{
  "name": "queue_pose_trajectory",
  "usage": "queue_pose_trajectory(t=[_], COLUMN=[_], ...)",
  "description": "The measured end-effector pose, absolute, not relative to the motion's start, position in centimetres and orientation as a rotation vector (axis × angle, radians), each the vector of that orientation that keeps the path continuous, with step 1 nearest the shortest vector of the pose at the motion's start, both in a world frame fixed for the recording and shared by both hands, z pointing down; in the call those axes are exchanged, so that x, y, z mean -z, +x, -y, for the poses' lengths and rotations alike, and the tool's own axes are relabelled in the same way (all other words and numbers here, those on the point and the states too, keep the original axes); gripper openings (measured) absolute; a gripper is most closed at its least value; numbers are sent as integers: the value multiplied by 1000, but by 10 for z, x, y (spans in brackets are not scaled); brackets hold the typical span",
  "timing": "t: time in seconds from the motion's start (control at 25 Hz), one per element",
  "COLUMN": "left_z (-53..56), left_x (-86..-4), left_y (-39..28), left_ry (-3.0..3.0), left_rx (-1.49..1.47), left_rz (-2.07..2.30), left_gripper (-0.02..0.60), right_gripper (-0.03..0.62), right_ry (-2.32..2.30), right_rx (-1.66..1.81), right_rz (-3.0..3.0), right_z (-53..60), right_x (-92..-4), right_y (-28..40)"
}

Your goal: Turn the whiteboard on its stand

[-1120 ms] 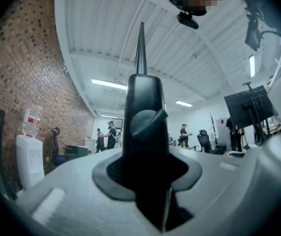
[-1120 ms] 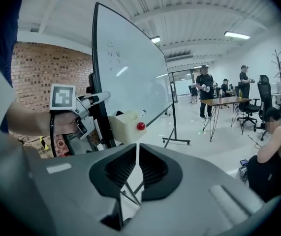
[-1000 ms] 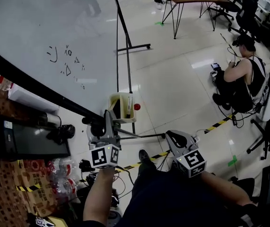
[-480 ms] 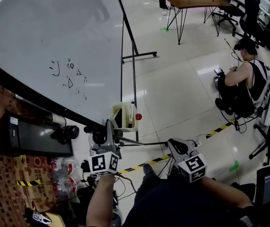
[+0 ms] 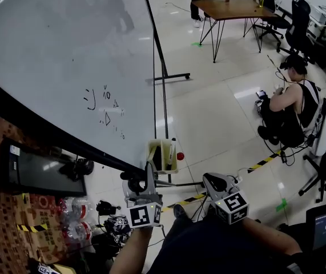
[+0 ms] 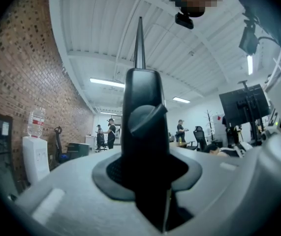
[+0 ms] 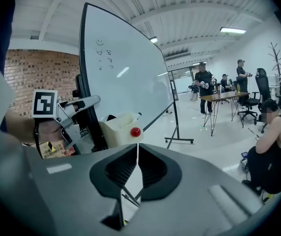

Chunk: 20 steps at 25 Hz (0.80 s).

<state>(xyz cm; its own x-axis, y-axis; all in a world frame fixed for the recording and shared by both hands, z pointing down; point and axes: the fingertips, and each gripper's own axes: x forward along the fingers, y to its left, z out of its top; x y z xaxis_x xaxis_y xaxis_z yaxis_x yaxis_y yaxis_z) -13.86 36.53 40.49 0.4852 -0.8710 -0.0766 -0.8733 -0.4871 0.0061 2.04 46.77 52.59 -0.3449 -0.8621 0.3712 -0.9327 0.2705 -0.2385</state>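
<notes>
The whiteboard (image 5: 65,56) fills the upper left of the head view, with small black scribbles on it and a black frame along its lower edge. My left gripper (image 5: 141,182) is shut on that frame near the board's lower corner. In the left gripper view the black frame edge (image 6: 142,132) stands upright, clamped in the left gripper (image 6: 147,178). My right gripper (image 5: 211,180) hovers to the right of the corner, shut and holding nothing. The right gripper view shows the right gripper (image 7: 136,163), the whiteboard (image 7: 125,63) and the left gripper (image 7: 83,103) on its edge.
A cream holder (image 5: 163,156) with a red knob (image 5: 180,156) hangs at the board's corner by the stand's post (image 5: 164,96). A person sits on the floor (image 5: 288,104) at right. A table (image 5: 231,7) and chairs (image 5: 300,16) stand beyond. A black screen (image 5: 34,170) and bottles (image 5: 74,210) lie at left.
The board's lower corner, the cream holder and my left gripper on the frame have moved right in the head view. The right gripper has stayed nearly in place.
</notes>
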Motion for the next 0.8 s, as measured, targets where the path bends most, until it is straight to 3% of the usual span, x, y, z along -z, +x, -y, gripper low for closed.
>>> queue_pose_trajectory(t=[0.36,0.52,0.68,0.76,0.8], left_z=[-365,-378,-408,-432,-443], left_x=[-408,-397,-401,-419,-426], left_y=[-136,-149,-163,-161,-160], left_ry=[-2695,-2741,-2842,-2963,-3003], left_rx=[-39,-14,74,212,262], left_rz=[-1572,-1625,-1583,-1452,-1379], left_gripper=[146,254,267,226,138], right_gripper=[15,15,15,15,15], right_ry=[1705,1738,1811,1845,1857], right_rx=[-633,-623,-634,-637,-635], right_rz=[2352,2344,2314,2308,2309], right_z=[-463,-461,-456,-452,-451], right_x=[-526,-523,-520,-515,-512], right_y=[23,29,46,54,57])
